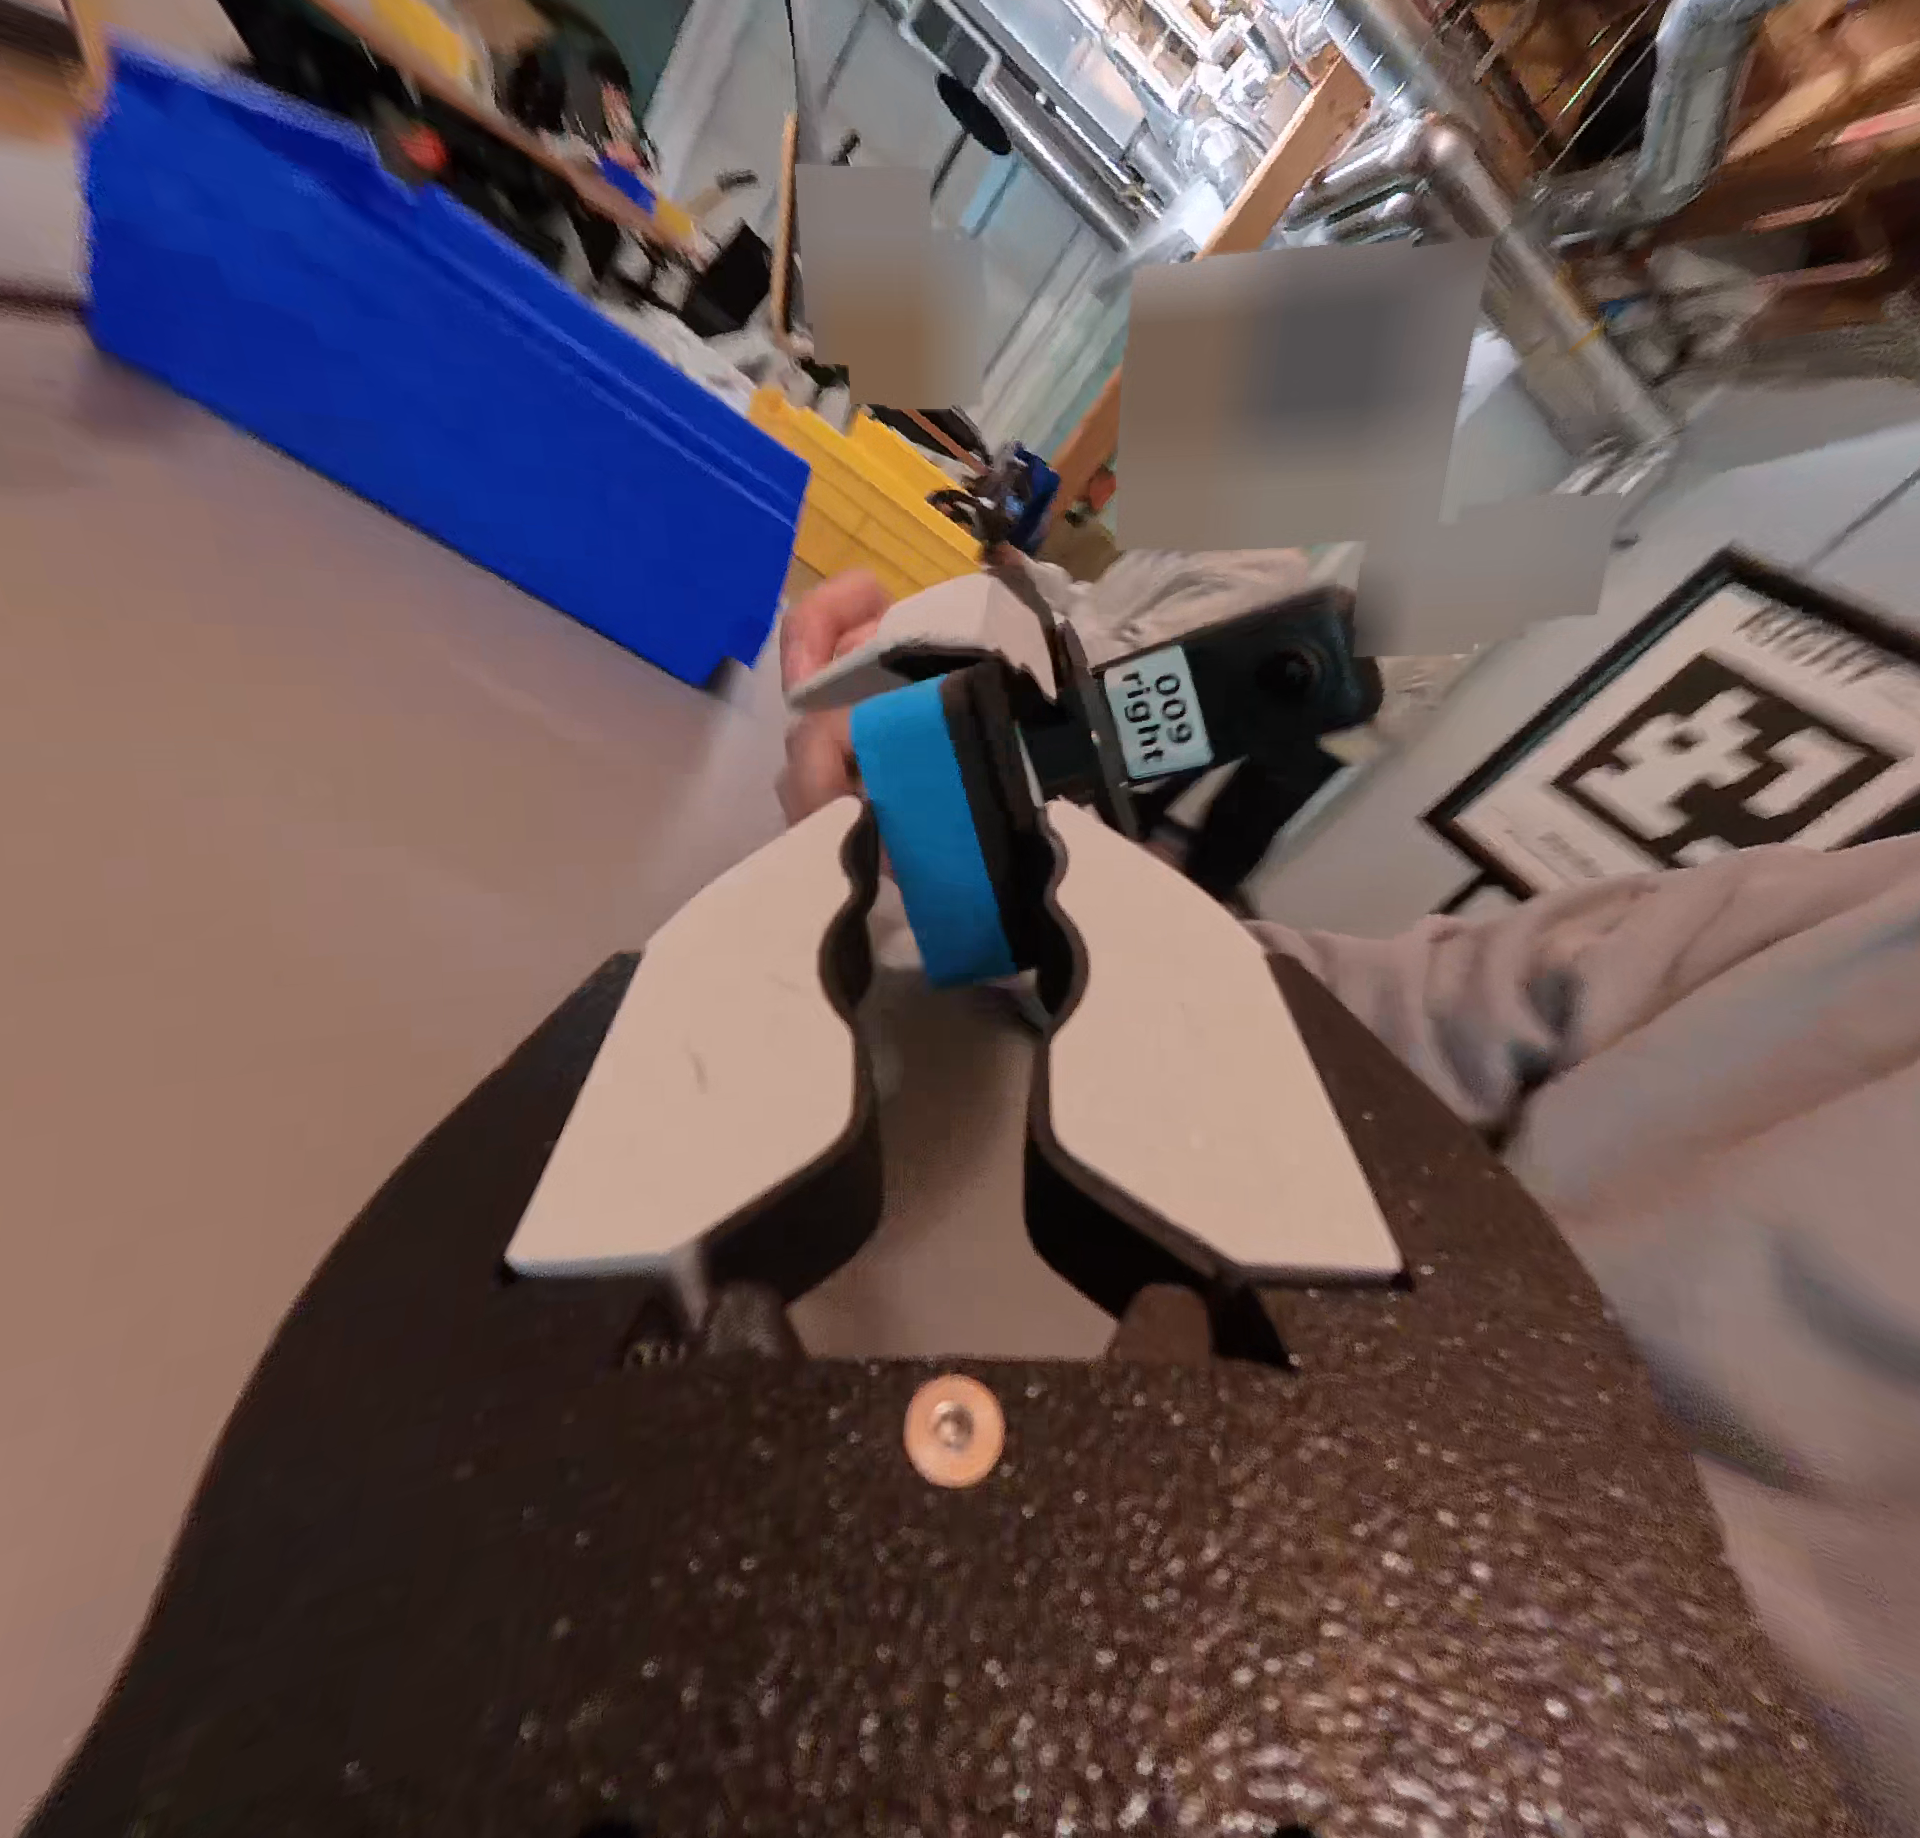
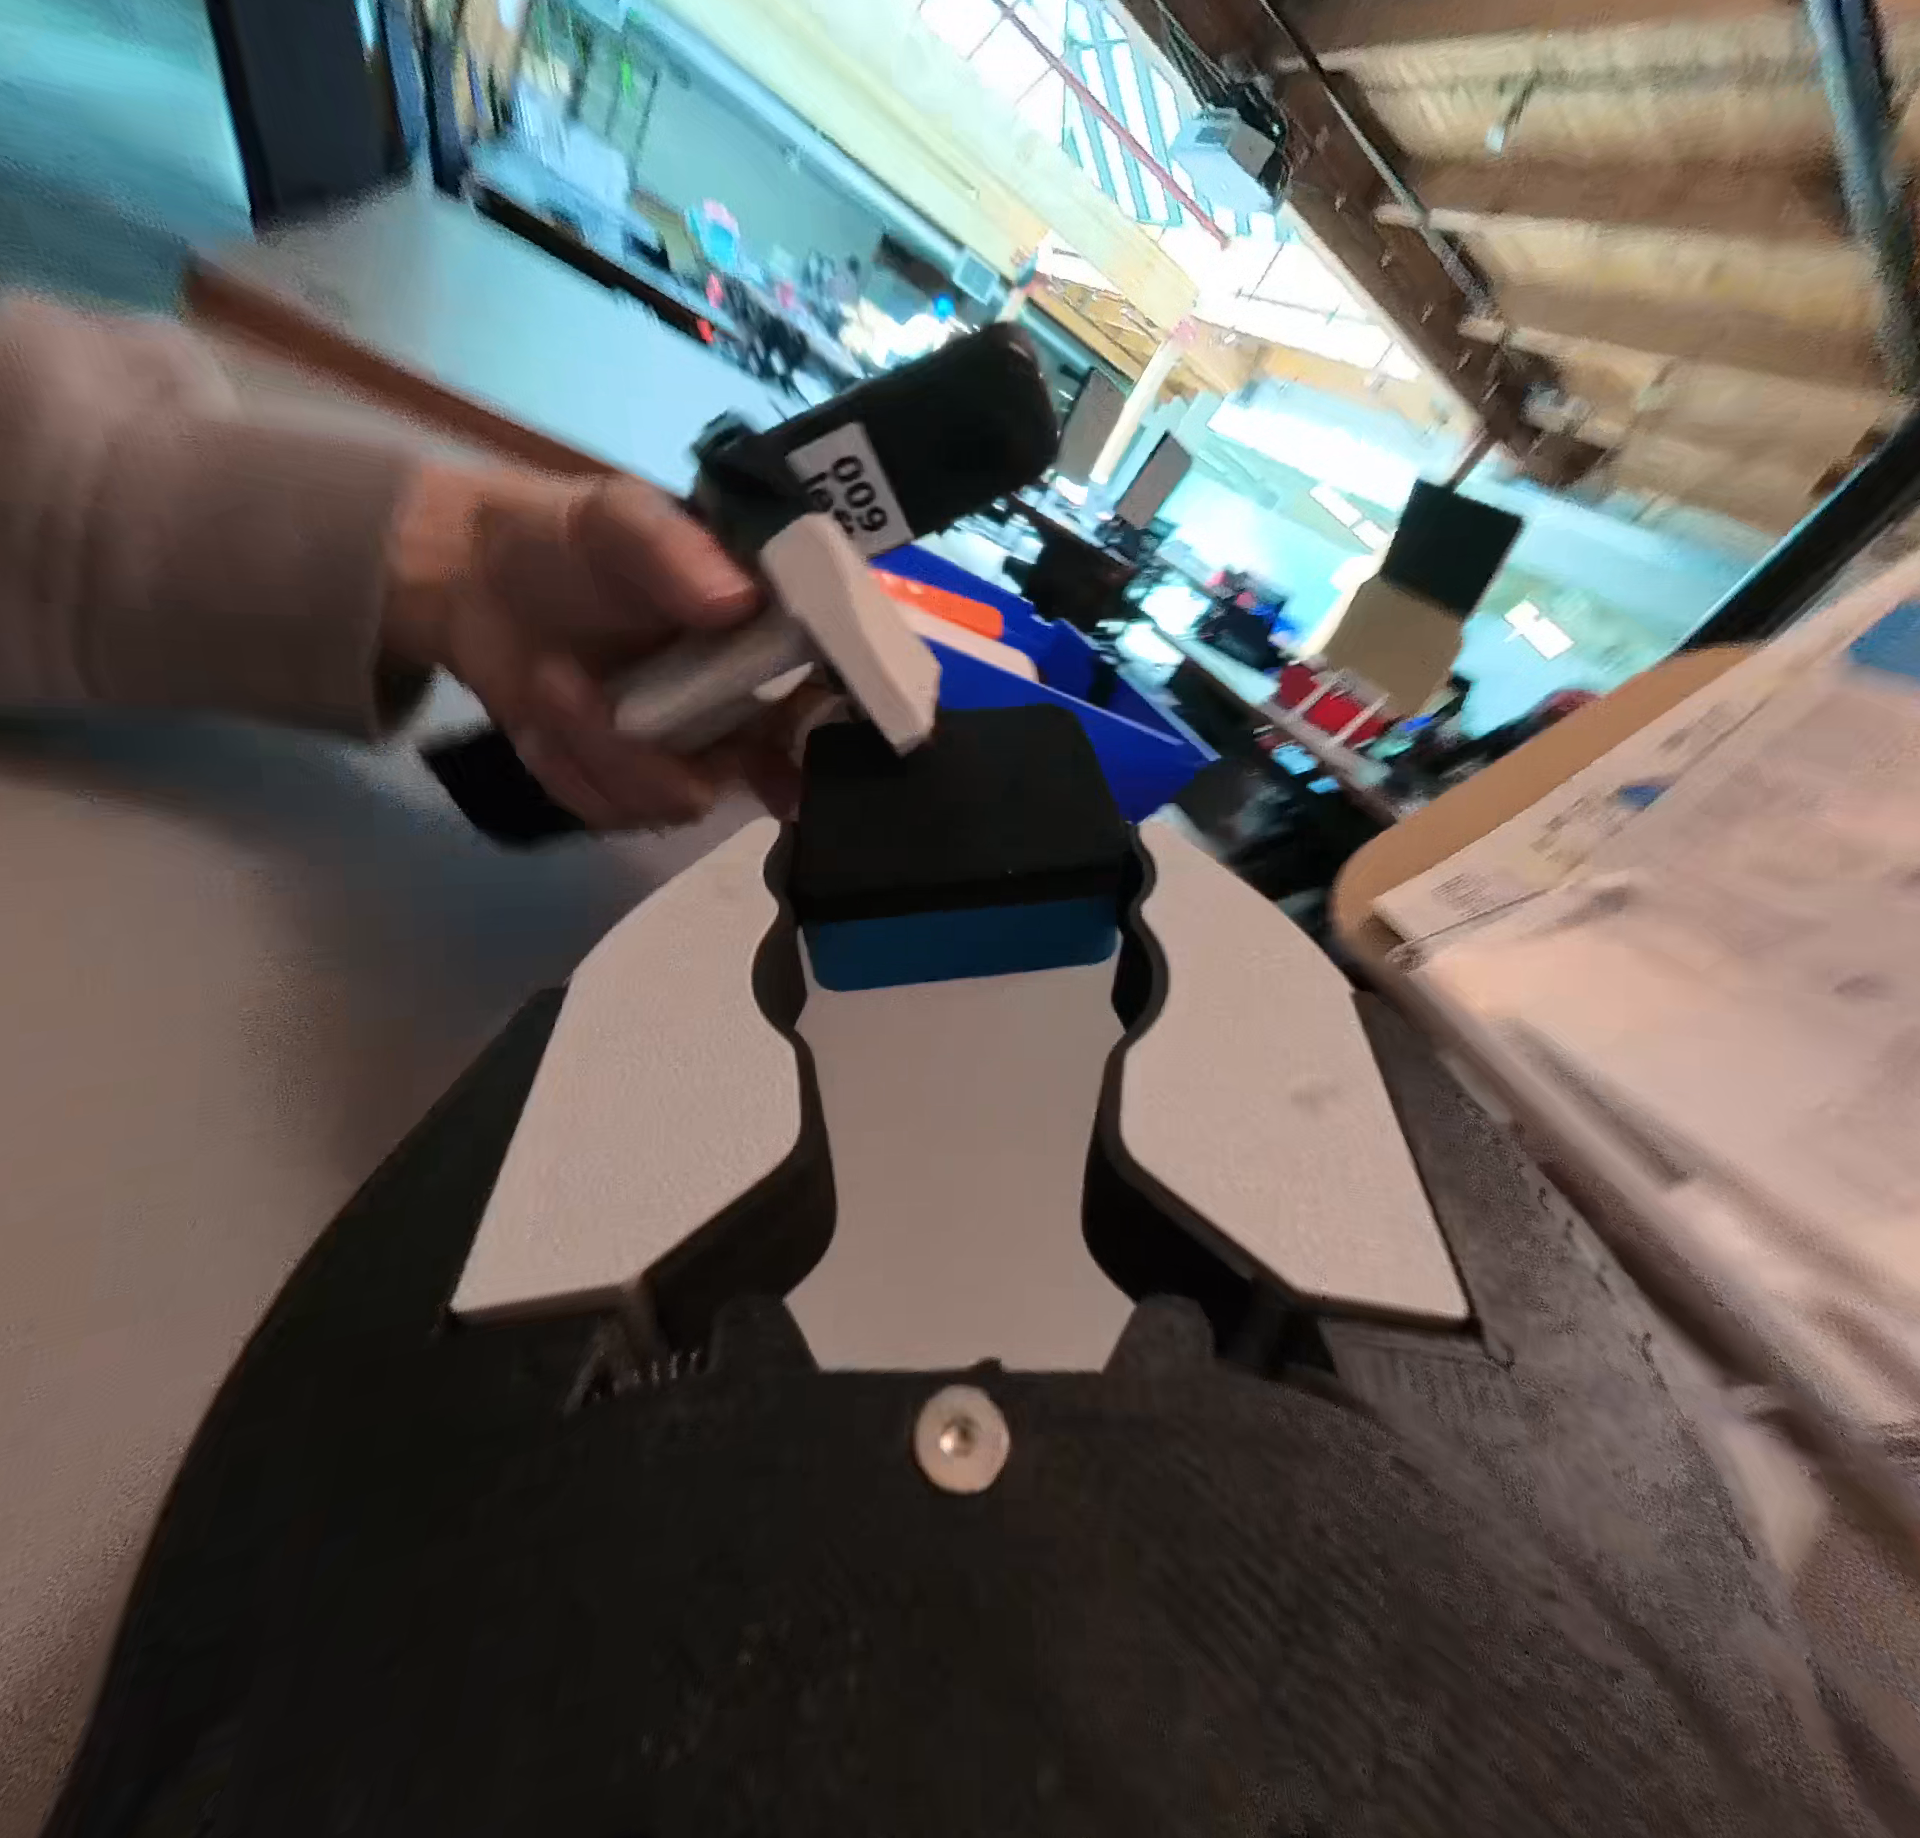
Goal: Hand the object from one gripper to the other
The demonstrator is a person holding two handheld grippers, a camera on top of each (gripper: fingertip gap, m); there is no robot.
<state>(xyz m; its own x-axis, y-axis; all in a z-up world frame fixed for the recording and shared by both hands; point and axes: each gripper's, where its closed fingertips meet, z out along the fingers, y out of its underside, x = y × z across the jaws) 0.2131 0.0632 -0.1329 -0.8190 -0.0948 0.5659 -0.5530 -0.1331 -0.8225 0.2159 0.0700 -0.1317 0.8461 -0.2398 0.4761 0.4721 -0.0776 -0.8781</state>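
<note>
The object is a flat block with a blue layer and a black layer (image 1: 940, 832). In the left wrist view it sits between my left gripper's (image 1: 956, 848) fingertips, blue face against one pad and black face against the other. My right gripper (image 1: 914, 661) holds its far end, with a hand behind it. In the right wrist view my right gripper (image 2: 961, 869) is shut across the width of the block (image 2: 956, 832). My left gripper (image 2: 831, 687), held by a hand, has one grey finger (image 2: 862, 645) lying on the black face; its other finger is mostly hidden.
A blue bin (image 1: 416, 375) and a yellow bin (image 1: 873, 500) stand on the grey table (image 1: 260, 801) at the left. A framed black-and-white marker board (image 1: 1714, 749) is at the right. A sleeve (image 1: 1662, 1009) crosses the right side. Papers (image 2: 1662, 957) lie on a table edge.
</note>
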